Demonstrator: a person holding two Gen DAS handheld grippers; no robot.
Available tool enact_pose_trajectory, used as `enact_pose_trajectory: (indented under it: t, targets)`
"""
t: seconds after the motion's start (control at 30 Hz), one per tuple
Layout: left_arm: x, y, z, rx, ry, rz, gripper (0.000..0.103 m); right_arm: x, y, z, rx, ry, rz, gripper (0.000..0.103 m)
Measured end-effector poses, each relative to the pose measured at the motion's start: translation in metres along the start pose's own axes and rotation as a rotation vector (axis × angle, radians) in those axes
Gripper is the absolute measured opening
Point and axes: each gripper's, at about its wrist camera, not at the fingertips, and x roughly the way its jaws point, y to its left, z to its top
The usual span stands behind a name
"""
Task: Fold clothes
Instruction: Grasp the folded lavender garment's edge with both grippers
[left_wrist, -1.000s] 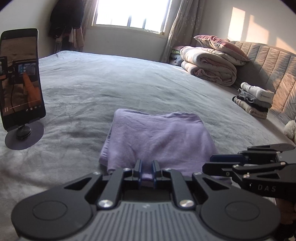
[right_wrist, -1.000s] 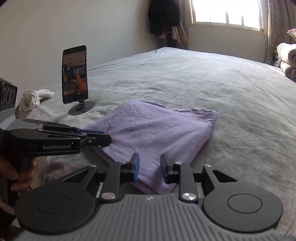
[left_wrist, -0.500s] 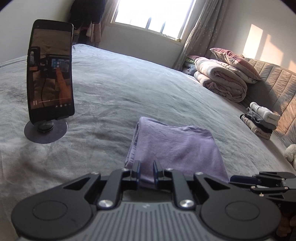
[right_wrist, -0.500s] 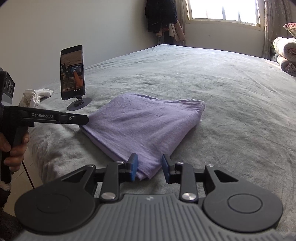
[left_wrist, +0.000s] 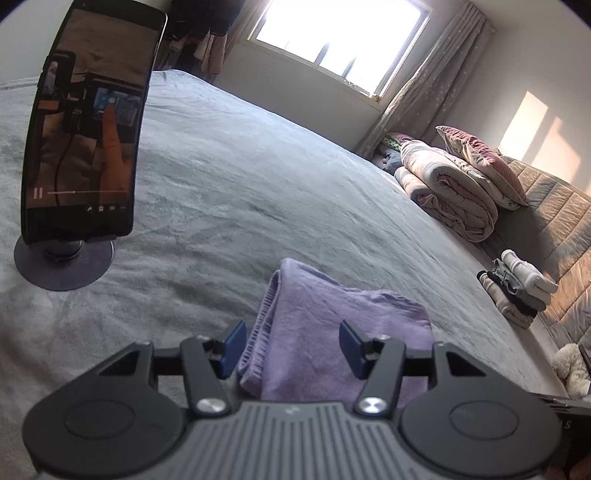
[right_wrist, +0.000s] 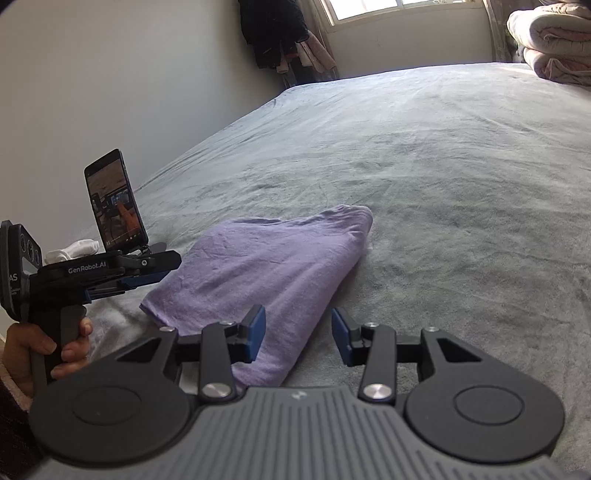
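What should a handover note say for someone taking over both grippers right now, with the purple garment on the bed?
Left gripper: jaws opening, pads off the cloth, holding nothing.
Right gripper: jaws opening, also holding nothing.
Purple garment: lies folded on the grey bed, its near edge between both sets of fingers.
Done: this piece looks folded and released.
Left: probably move it to the folded stack by the headboard; no unfolded clothes in view.

Daylight pours in from the window (left_wrist: 334, 40) at the top of the left wrist view, blown out to pure white. A warm sun patch glows on the wall (left_wrist: 524, 125) at the upper right. The bed (right_wrist: 443, 155) is evenly, softly lit. Both views are sharp, bowed by fisheye, with dark corners.
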Motion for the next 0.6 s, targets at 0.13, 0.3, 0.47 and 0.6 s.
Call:
enact_pose_trajectory:
  t: [0.13, 0.3, 0.47, 0.6]
  targets:
    - [0.013, 0.004, 0.002, -0.02, 0.022, -0.012, 0.063, 0.009, -0.009, 0.002, 0.042, 0.023, 0.012, 0.046]
    - [0.028, 0.009, 0.006, -0.065, 0.038, -0.032, 0.063, 0.019, -0.021, 0.004, 0.112, 0.048, 0.048, 0.046]
    - [0.038, 0.015, 0.01, -0.118, 0.038, -0.072, 0.061, 0.029, -0.031, 0.008, 0.192, 0.05, 0.089, 0.046]
    - [0.044, 0.011, 0.011, -0.106, 0.043, -0.072, 0.061, 0.037, -0.039, 0.012, 0.258, 0.048, 0.12, 0.046]
